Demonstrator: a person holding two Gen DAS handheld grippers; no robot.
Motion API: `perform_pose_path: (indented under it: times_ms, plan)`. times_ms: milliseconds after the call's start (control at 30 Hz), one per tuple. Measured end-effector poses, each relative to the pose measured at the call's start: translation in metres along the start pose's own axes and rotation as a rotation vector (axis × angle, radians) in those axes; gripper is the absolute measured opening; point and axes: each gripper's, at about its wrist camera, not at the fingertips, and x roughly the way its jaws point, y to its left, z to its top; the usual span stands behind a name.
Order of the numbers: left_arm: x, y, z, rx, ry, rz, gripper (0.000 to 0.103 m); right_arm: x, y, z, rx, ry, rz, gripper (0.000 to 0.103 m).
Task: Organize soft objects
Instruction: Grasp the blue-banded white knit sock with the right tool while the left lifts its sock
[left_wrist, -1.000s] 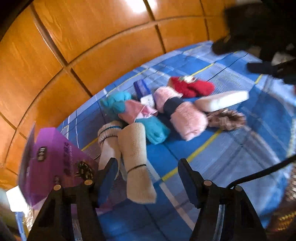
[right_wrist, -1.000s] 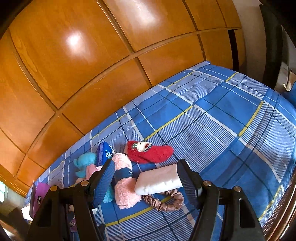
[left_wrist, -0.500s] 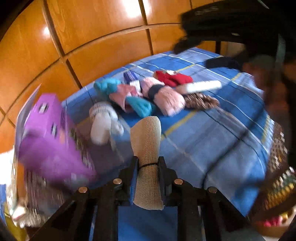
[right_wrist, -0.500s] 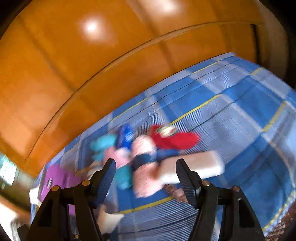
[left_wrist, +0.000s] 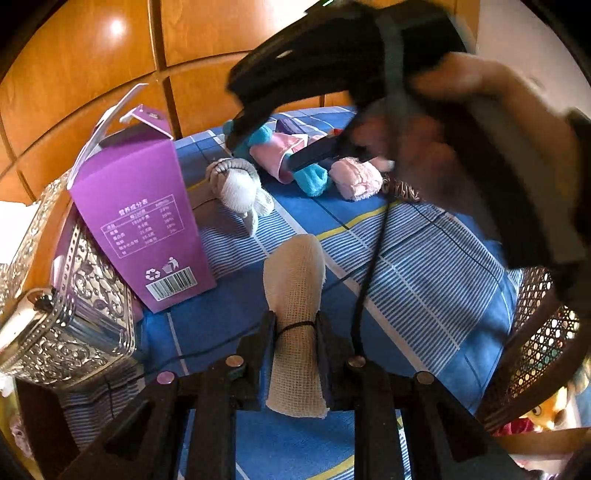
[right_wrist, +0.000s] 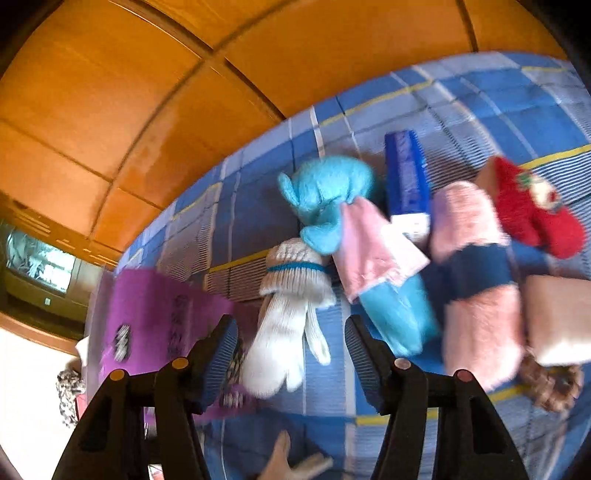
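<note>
Left claw (left_wrist: 295, 332) is clamped tight on the beige gauze roll (left_wrist: 294, 291), right at its black band, carrying it clear above the blue plaid bed (left_wrist: 424, 258). That's the carry step, by my read: one soft item in hand, looking for a home. Just beyond on the left, the purple carton (left_wrist: 144, 218) stands open-topped beside an ornate silver box (left_wrist: 70, 332); which one is the destination, I can't tell. Over to the right claw (right_wrist: 291, 343), spread wide, holding nothing, hovering over the white knit glove (right_wrist: 291, 314). Next call: lower, straddle the glove's bulk, then close. Farther back, the teal plush (right_wrist: 325, 199), pink fuzzy sock (right_wrist: 476, 280) and red sock (right_wrist: 532, 210) wait in a cluster.
</note>
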Motion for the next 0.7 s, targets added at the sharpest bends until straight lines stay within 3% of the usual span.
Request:
perform_pose_path:
  times_ms: [233, 267, 300, 367, 533, 633, 700]
  plan:
    - [-0.002, 0.006, -0.003, -0.036, -0.011, -0.01, 0.021, 0.04, 0.006, 0.011, -0.028, 0.085, -0.129, 0.062]
    - [-0.002, 0.008, -0.003, -0.044, -0.012, -0.011, 0.021, 0.042, 0.009, 0.01, -0.049, 0.083, -0.148, 0.053]
    - [-0.002, 0.008, -0.003, -0.05, -0.011, -0.013, 0.021, 0.043, 0.011, 0.008, -0.08, 0.076, -0.162, 0.034]
    - [-0.002, 0.008, -0.002, -0.05, -0.01, -0.017, 0.021, 0.039, 0.017, 0.003, -0.12, 0.083, -0.181, 0.027]
    - [-0.007, 0.013, -0.006, -0.058, -0.018, -0.027, 0.021, 0.002, 0.028, -0.02, -0.256, 0.077, -0.191, 0.025]
    - [-0.014, 0.021, -0.012, -0.08, -0.019, -0.038, 0.02, -0.022, 0.023, -0.043, -0.303, 0.119, -0.203, 0.025]
    - [-0.018, 0.024, -0.012, -0.091, -0.016, -0.043, 0.02, -0.028, 0.013, -0.057, -0.313, 0.152, -0.263, 0.025]
